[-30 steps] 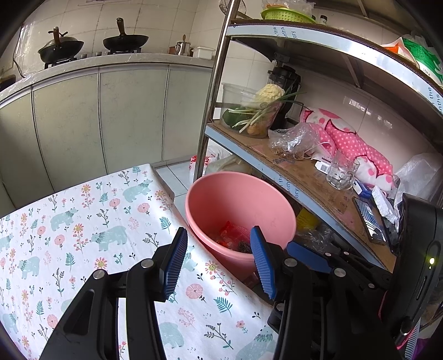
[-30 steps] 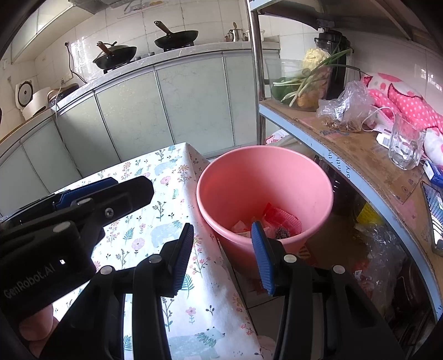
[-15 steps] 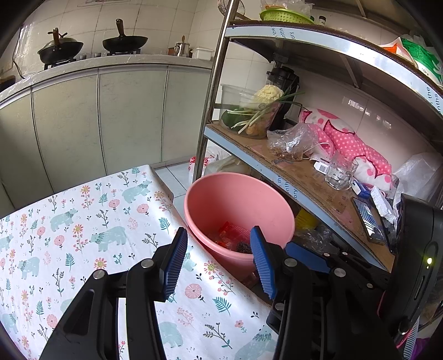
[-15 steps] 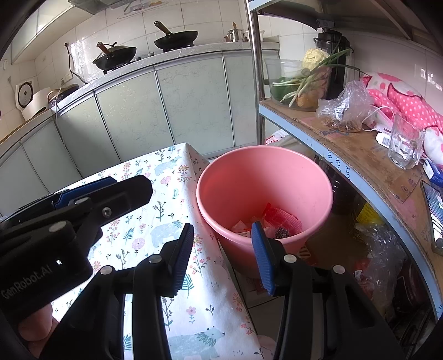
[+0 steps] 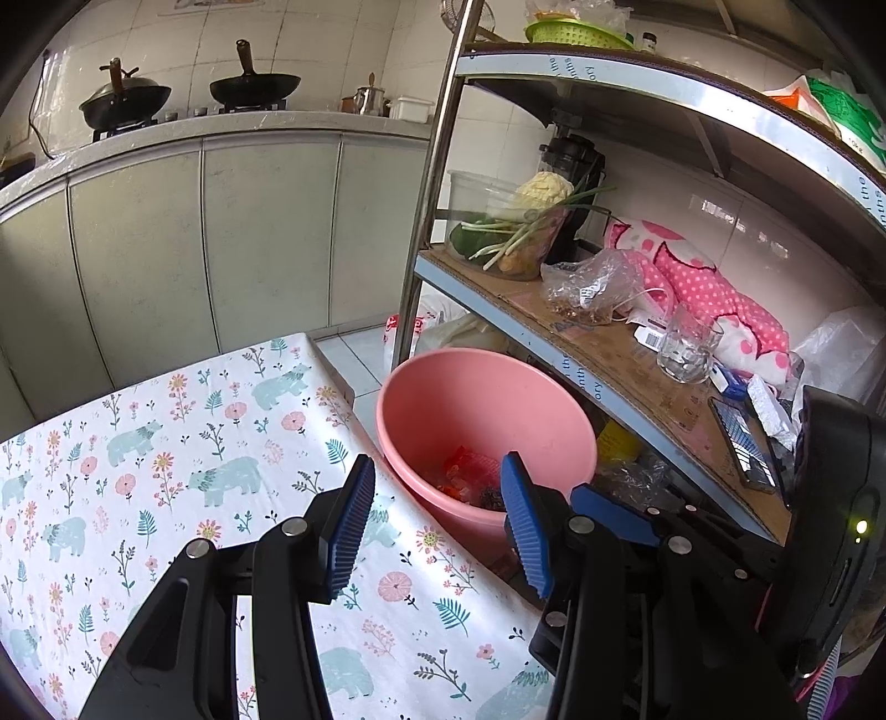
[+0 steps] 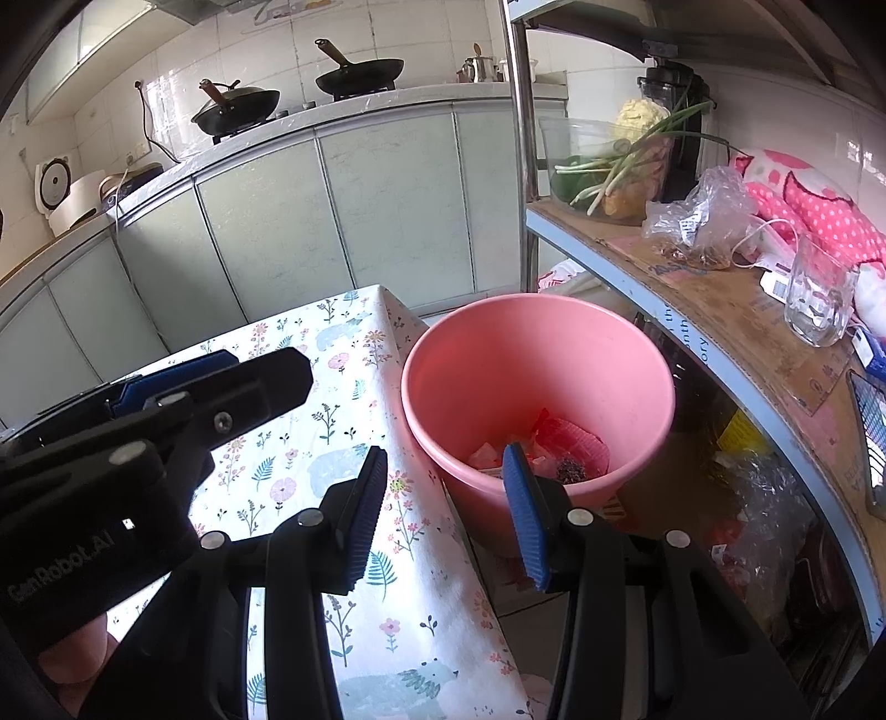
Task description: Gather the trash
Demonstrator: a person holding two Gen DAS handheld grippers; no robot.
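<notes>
A tall metal shelf unit (image 5: 637,360) fills the right of both views; only the left wrist view reaches its upper tier, where a green basket (image 5: 576,33) sits. The right wrist view alone takes in a white rice cooker (image 6: 61,194) at the far left of the kitchen counter (image 6: 332,111). The table (image 5: 166,443), covered in a floral bear-print cloth, lies lower left in both. Just beside its edge stands the pink bucket (image 5: 487,421), holding the trash (image 6: 559,448): red wrappers and dark scraps at the bottom, seen more fully from the right wrist. The left hand-held gripper (image 5: 437,515) hangs over the table edge with its blue pads spread apart and nothing between them; the right wrist view shows it from the side at lower left. The right hand-held gripper (image 6: 443,504) is likewise released and bare, in front of the bucket rim. A glass (image 6: 819,299) rests on the shelf's cardboard liner
</notes>
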